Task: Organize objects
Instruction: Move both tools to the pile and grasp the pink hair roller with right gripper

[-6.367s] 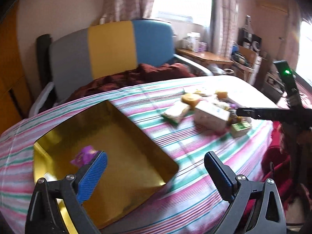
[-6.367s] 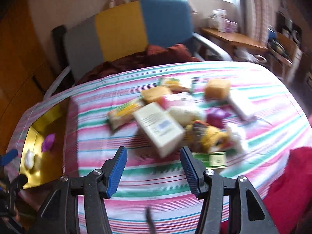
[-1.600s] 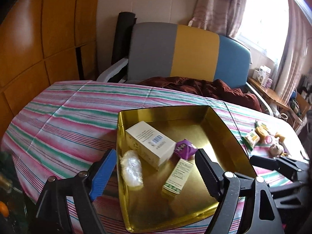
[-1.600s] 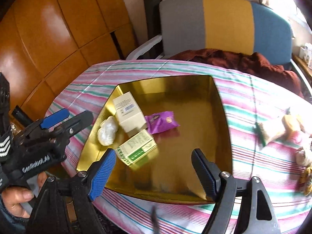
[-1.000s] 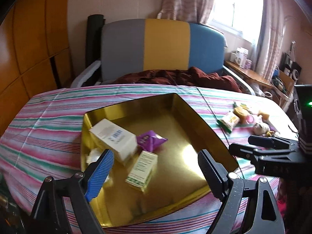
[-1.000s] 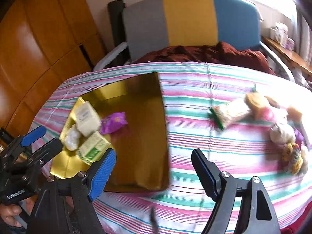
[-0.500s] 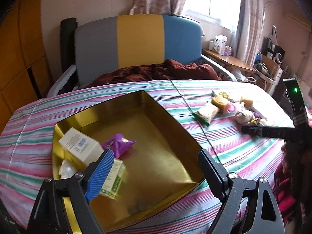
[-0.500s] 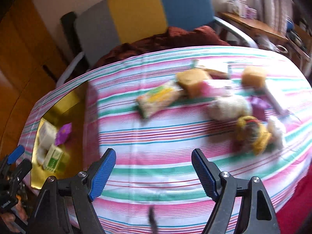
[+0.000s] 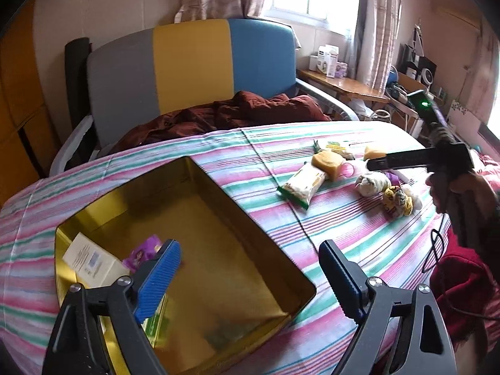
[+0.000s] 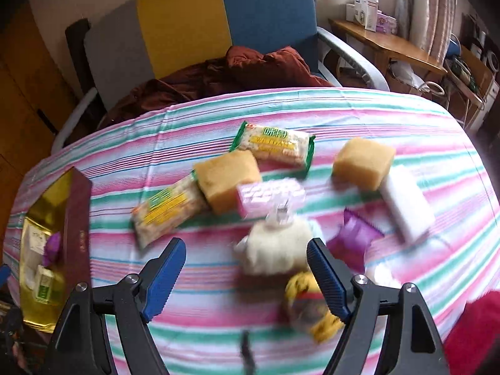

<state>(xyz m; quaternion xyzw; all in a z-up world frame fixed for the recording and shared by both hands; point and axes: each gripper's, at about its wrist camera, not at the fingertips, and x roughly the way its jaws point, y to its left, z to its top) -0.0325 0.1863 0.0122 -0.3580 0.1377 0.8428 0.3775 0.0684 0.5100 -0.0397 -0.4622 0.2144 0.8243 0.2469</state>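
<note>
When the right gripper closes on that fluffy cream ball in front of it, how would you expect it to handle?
The fluffy cream ball looks like soft yarn, so it will probably squash between the jaws rather than resist. It seems light for its size. Its rounded shape may let it roll on the striped cloth if the open right gripper nudges it.

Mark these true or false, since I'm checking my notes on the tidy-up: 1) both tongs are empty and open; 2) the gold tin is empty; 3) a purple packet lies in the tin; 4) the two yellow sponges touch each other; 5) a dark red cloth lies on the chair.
1) True: the left tongs and the right tongs hold nothing.
2) False: the gold tin holds a white box and more.
3) True: the purple packet sits beside that box.
4) False: the yellow sponges lie apart.
5) True: the dark red cloth covers the chair seat.
</note>
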